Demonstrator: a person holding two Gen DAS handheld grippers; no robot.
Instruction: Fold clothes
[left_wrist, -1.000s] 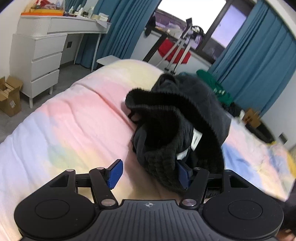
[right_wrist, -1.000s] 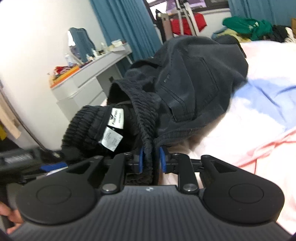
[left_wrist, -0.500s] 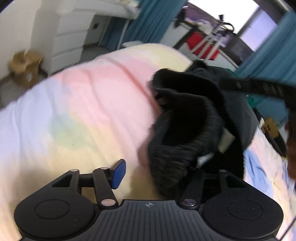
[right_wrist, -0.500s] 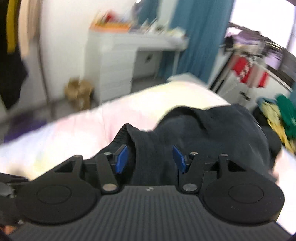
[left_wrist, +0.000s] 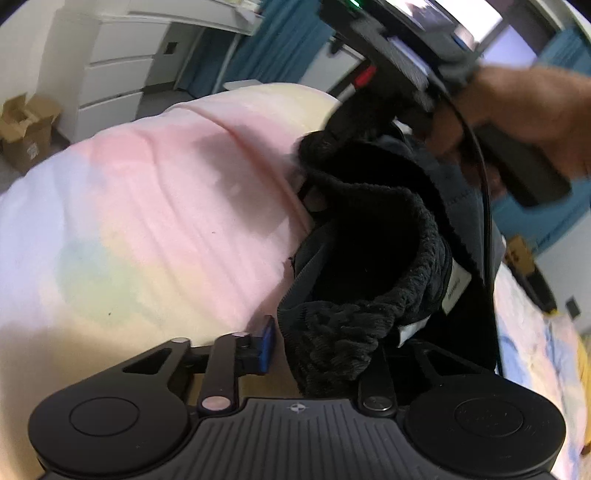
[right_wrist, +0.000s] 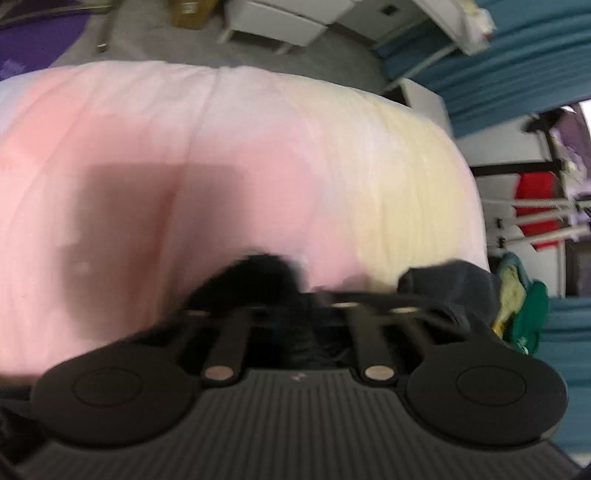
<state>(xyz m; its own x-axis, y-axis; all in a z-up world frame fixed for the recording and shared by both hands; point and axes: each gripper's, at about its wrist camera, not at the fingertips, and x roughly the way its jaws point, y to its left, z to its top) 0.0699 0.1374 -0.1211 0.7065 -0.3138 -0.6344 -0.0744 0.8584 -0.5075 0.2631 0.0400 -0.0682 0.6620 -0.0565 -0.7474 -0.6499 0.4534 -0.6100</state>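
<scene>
A black garment with a thick ribbed waistband and white labels lies bunched on the pastel bedspread. My left gripper is shut on the near waistband. Its left blue pad presses the fabric, and the cloth hides the right pad. A hand holds my right gripper at the garment's far edge. In the blurred right wrist view, the right gripper has its fingers drawn in on the black garment over the bedspread.
White drawers and a cardboard box stand left of the bed. Teal curtains hang behind. A drying rack with a red item and a green clothes pile sit beyond the bed's far end.
The right gripper opened, let go of the near waistband, swung over the garment and closed on its far edge. The left gripper's fingers drew in on the near waistband.
</scene>
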